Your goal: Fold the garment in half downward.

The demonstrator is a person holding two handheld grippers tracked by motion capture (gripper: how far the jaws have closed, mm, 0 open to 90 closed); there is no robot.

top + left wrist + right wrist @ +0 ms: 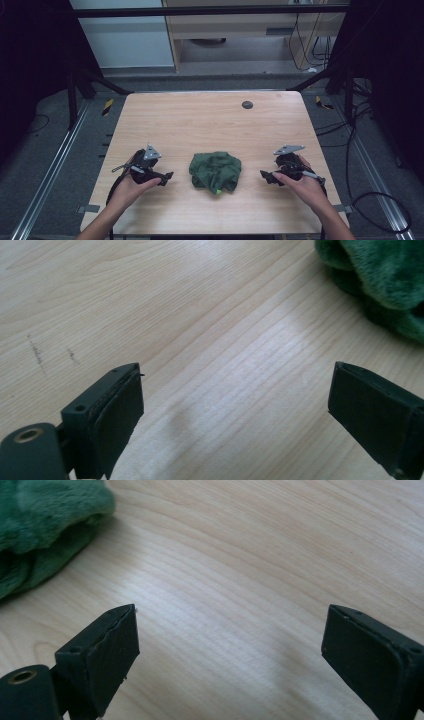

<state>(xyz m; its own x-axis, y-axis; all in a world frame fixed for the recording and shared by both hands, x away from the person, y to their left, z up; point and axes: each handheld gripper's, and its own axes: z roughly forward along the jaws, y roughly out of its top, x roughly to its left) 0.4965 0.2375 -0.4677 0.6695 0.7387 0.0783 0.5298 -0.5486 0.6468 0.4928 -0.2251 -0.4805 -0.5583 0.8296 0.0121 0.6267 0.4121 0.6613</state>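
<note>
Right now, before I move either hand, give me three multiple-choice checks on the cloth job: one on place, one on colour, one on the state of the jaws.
1. Where does the crumpled cloth lie?
A. Between the left gripper and the right gripper
B. At the far edge by the dark round disc
C. Hanging over the table edge

2. What colour is the cloth?
A. Red
B. White
C. Green

3. How do the jaws of the two grippers stand?
A. Both shut on the cloth
B. Both open, with bare wood between them
C. Left open, right shut

Answers: 1 A, the high view shows it between the two hands. 2 C, green in every view. 3 B, both gripper views show wide gaps over the tabletop.
</note>
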